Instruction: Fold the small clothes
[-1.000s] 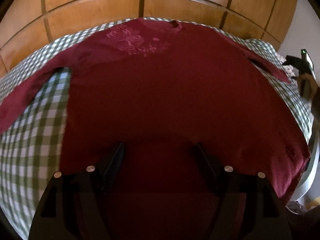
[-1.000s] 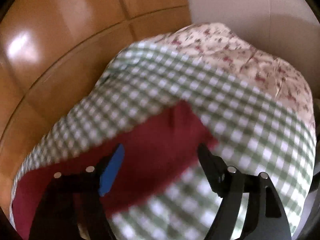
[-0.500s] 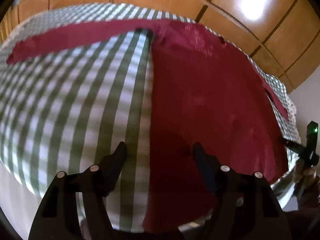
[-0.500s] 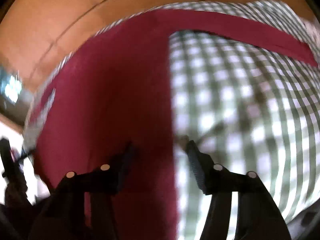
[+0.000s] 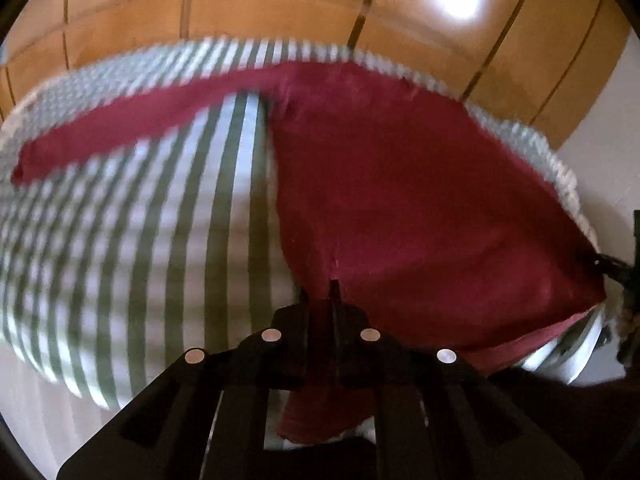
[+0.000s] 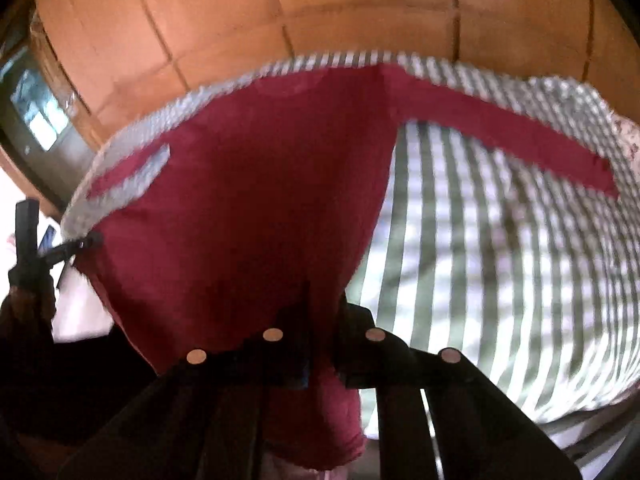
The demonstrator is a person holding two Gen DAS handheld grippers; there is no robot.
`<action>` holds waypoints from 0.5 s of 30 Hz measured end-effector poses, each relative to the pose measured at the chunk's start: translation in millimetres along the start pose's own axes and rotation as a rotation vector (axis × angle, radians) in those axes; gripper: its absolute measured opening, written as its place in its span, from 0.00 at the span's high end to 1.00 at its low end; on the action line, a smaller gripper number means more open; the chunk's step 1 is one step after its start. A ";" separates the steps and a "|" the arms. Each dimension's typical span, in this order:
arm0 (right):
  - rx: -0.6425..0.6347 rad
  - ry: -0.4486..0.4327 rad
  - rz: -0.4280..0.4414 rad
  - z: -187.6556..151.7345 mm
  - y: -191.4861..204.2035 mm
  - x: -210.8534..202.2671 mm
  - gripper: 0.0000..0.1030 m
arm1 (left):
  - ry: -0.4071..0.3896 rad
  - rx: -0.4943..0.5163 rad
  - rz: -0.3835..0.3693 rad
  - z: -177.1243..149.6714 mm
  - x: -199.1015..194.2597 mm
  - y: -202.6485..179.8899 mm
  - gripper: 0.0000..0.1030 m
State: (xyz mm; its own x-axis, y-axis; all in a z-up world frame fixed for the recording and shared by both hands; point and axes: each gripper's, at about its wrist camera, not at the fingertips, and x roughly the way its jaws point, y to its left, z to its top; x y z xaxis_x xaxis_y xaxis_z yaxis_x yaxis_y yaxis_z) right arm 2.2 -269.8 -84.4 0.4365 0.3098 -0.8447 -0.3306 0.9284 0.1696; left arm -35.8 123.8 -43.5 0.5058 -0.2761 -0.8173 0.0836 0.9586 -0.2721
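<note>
Both grippers have closed since half a second ago, when their fingers stood apart over the shirt's bottom corners. Now the left gripper [image 5: 334, 292] is clamped on the hem at one lower corner of the shirt [image 5: 400, 200], and the right gripper [image 6: 324, 304] is clamped on the opposite corner.

That dark red, long-sleeved shirt lies spread on a green-checked bed cover [image 5: 160, 240], its neckline toward the far edge. A sleeve [image 5: 132, 124] runs out sideways across the cover on the left, and the other sleeve [image 6: 500, 128] does the same on the right. From either gripper the garment stretches straight ahead, so its long axis runs from the held hem away to the collar. The coming fold probably turns on that: the hem would be carried forward along this axis toward the shoulders. Neither hand is nearer; each holds its own corner, level with the other.

Each wrist view catches the other gripper out at the frame's edge, pinching the far corner, with both tools low and aimed forward over the bed. Wooden wardrobe panels [image 5: 280, 8] stand beyond the bed.
</note>
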 end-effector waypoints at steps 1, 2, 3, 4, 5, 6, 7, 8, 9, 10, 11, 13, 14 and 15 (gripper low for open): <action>-0.012 0.037 -0.018 -7.8 2.9 9.5 0.92 | 0.048 -0.006 0.013 -12.0 10.7 3.3 0.93; -0.013 0.067 -0.038 -15.0 3.4 19.4 0.92 | 0.061 -0.015 0.019 -18.8 14.8 5.6 0.93; 0.006 0.092 -0.053 -18.3 -1.1 26.4 0.90 | 0.049 -0.035 0.010 -21.6 13.3 9.3 0.93; 0.039 0.105 -0.054 -19.7 -5.9 31.4 0.84 | 0.041 -0.058 -0.007 -21.7 9.9 11.9 0.93; 0.061 0.105 -0.061 -19.1 -9.2 32.8 0.82 | 0.033 -0.078 -0.016 -19.5 6.2 14.0 0.88; 0.083 0.095 -0.071 -15.6 -12.9 31.5 0.66 | 0.017 -0.097 -0.018 -16.9 2.4 16.6 0.73; 0.096 0.073 -0.079 -12.8 -13.5 25.4 0.50 | -0.009 -0.117 -0.008 -13.6 -2.6 20.7 0.65; 0.105 0.043 -0.091 -7.6 -16.8 19.3 0.47 | -0.037 -0.136 0.005 -9.4 -7.6 25.3 0.52; 0.112 0.002 -0.110 0.8 -18.5 11.2 0.44 | -0.054 -0.146 0.012 -5.4 -10.4 28.1 0.50; 0.118 -0.026 -0.122 7.1 -17.8 7.3 0.39 | -0.073 -0.155 0.019 1.5 -13.5 31.6 0.50; 0.127 -0.056 -0.130 14.1 -18.0 4.4 0.37 | -0.091 -0.160 0.027 7.0 -15.5 33.4 0.50; 0.152 -0.118 -0.123 30.0 -12.1 4.9 0.30 | -0.137 -0.162 0.055 21.8 -18.5 36.7 0.50; 0.169 -0.151 -0.109 41.3 -5.8 11.0 0.28 | -0.155 -0.162 0.072 28.2 -19.8 39.0 0.50; 0.188 -0.179 -0.099 49.9 0.2 17.1 0.22 | -0.165 -0.164 0.090 38.0 -17.4 42.0 0.50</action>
State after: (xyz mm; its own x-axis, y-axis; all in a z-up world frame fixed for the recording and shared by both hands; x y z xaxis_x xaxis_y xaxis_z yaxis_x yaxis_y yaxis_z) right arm 51.4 -254.1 -73.5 0.6055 0.2313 -0.7615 -0.1253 0.9726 0.1958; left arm -8.5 171.4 -21.4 0.6396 -0.1620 -0.7514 -0.1020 0.9510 -0.2918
